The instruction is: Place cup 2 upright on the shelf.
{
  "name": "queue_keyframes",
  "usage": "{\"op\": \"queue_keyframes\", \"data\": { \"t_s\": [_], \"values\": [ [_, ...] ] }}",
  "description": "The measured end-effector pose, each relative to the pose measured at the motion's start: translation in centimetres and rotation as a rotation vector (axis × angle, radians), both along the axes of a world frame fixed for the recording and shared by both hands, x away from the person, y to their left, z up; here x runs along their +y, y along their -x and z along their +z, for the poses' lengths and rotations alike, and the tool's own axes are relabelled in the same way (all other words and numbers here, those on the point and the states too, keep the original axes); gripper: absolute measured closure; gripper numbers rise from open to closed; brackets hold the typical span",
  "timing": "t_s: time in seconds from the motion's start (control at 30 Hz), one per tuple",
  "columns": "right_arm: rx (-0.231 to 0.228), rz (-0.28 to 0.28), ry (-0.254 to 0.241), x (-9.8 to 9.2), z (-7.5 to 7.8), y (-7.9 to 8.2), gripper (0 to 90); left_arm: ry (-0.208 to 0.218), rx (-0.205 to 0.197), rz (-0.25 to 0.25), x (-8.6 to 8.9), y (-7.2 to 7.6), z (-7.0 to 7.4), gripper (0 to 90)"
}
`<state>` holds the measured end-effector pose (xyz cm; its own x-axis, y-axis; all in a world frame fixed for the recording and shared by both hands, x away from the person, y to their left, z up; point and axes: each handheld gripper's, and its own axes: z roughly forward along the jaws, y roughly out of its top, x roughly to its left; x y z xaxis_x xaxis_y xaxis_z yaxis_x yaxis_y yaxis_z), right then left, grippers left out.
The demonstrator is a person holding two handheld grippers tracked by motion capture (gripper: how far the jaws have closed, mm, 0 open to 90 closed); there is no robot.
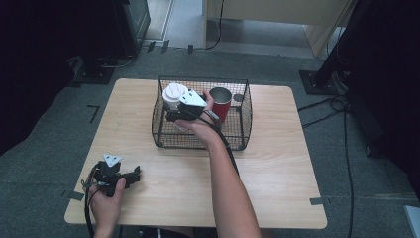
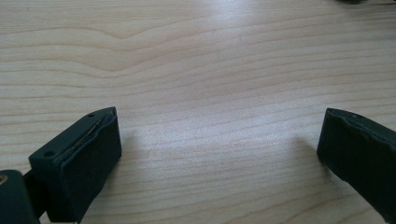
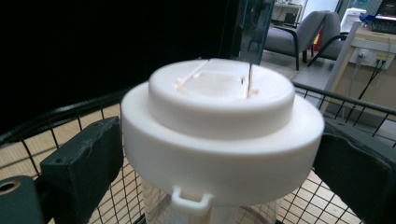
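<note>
The white-lidded cup (image 3: pixel 219 140) stands upright between the right gripper (image 3: pixel 219 172) jaws, which look released; left gripper (image 2: pixel 219 158) jaws gape, empty

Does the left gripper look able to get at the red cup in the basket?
Probably not from there: the left gripper rests near the table's front corner, and the right hand reaches into the basket before the red cup.
</note>
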<state>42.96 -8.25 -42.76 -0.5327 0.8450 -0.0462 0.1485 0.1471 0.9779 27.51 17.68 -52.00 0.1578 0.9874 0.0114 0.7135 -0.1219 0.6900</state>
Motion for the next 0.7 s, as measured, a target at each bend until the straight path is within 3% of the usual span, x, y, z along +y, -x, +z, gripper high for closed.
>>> {"op": "queue_keyframes", "data": {
  "t_s": [0.27,0.7],
  "values": [
    [-0.021,0.002,0.003,-0.6,0.7,0.2,3.7,-0.002,0.001,-0.001,0.0,0.0,0.0,0.4],
    [-0.053,0.008,-0.040,-1.0,2.8,1.3,3.7,-0.003,0.001,-0.001,0.0,0.0,0.0,0.4]
  ]
}}
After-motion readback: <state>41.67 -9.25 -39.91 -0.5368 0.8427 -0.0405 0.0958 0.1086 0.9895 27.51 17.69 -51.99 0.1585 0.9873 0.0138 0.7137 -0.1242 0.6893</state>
